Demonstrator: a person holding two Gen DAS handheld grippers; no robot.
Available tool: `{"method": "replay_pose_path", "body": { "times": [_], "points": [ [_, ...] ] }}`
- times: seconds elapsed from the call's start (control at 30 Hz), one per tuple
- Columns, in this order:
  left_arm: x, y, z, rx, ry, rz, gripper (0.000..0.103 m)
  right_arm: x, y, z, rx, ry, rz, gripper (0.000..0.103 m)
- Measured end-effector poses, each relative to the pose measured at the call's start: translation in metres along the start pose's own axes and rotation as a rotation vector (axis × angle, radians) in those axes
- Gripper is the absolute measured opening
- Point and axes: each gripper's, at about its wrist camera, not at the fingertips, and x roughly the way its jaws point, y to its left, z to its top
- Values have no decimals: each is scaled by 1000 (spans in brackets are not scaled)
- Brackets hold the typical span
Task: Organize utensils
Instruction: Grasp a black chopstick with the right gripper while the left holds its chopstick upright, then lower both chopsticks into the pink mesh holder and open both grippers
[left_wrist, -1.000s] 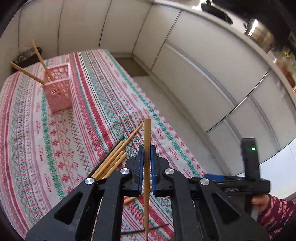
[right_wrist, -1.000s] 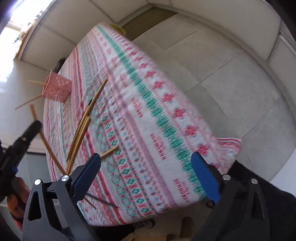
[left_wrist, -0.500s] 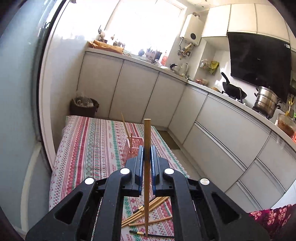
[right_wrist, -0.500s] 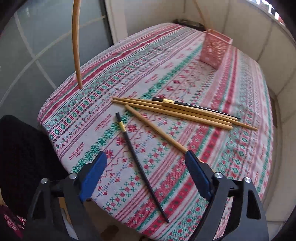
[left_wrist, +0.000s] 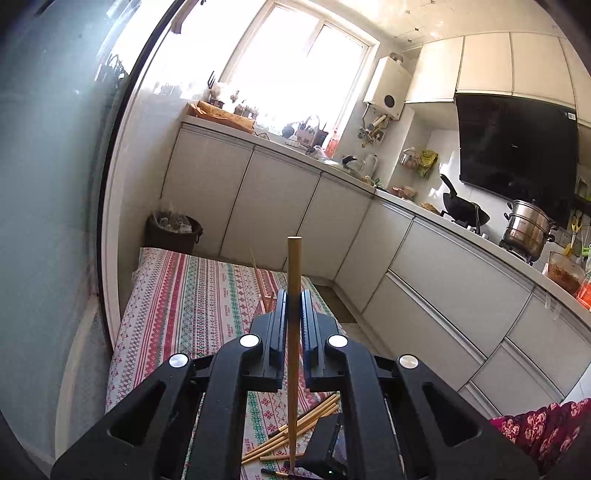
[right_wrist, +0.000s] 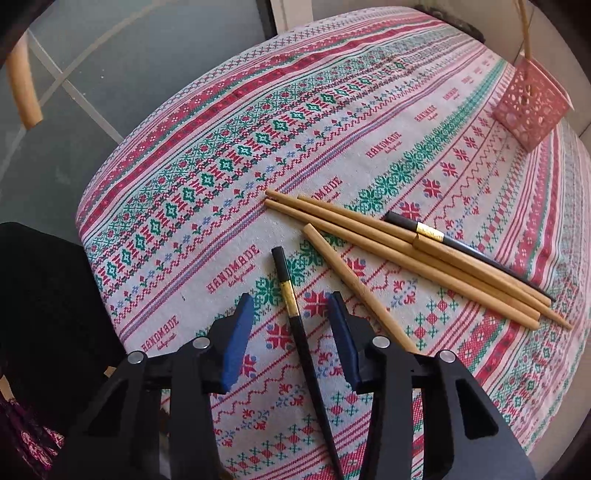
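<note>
**Chopstick Clamped in One Tool, Another Straddled on the Table**

The left tool (left_wrist: 293, 310) stood nearly level with its jaws pinched tight on a wooden chopstick (left_wrist: 294, 332), which ran upright between the pads, its blunt end above them and its thin end hanging toward the cloth below.

The right tool (right_wrist: 291, 314) pointed steeply down at the table (right_wrist: 207, 206), which wore a striped red, green and white tablecloth. Its jaws were closing, with a black chopstick (right_wrist: 295, 321) bearing a gold band lying on the cloth between the blue pads; neither pad touched it.

Just beside that one lay a single wooden chopstick (right_wrist: 354, 284), and past it a loose bundle of wooden chopsticks (right_wrist: 406, 254) with a second black chopstick (right_wrist: 469, 251) along its far edge.

A pink perforated holder (right_wrist: 530, 107) stood well apart at the table's far end, tilted in the fisheye view. One thin wooden stick (right_wrist: 524, 33) rose out of it; what else it held could not be made out.
</note>
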Motion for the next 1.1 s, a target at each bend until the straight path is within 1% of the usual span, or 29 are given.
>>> {"method": "replay_pose_path", "body": {
  "times": [0.03, 0.07, 0.1, 0.17, 0.23, 0.3, 0.37, 0.43, 0.53, 0.67, 0.73, 0.8, 0.9, 1.0, 1.1],
  "points": [
    [0, 0, 0, -3, -2, 5, 6, 1, 4, 1, -10, -2, -21, 27],
    [-1, 1, 0, -4, -5, 10, 6, 2, 6, 2, -12, -2, -15, 20],
    [-2, -1, 0, -3, -8, 12, 6, 2, 6, 2, 2, 6, -3, 10],
    [-6, -4, 1, 4, -21, 15, 6, 2, 4, -2, 31, 6, 2, 8],
    [-10, -8, 2, 14, -33, 18, 6, 3, 5, -3, 66, 6, 4, 7],
    [-13, -10, 2, 17, -41, 22, 6, -1, 1, -13, 96, 5, -11, 7],
    [-13, -12, 2, 17, -39, 23, 6, -9, -4, -24, 128, -9, -26, 7],
    [-10, -15, 1, 19, -31, 27, 6, -22, -13, -34, 166, -42, -49, 7],
    [-2, -21, -2, 21, -14, 27, 6, -53, -27, -50, 239, -142, -90, 7],
    [11, -32, -6, 31, 9, 33, 6, -101, -37, -60, 315, -333, -174, 7],
    [18, -41, -10, 40, 22, 31, 6, -124, -44, -61, 341, -425, -237, 7],
    [26, -52, -15, 52, 37, 33, 6, -144, -45, -66, 365, -499, -287, 7],
    [38, -65, -21, 64, 65, 36, 6, -173, -50, -72, 415, -588, -321, 7],
    [46, -74, -24, 73, 72, 56, 6, -192, -54, -72, 446, -652, -350, 7],
    [52, -79, -23, 69, 71, 70, 6, -216, -63, -79, 472, -704, -354, 7]
  ]
}}
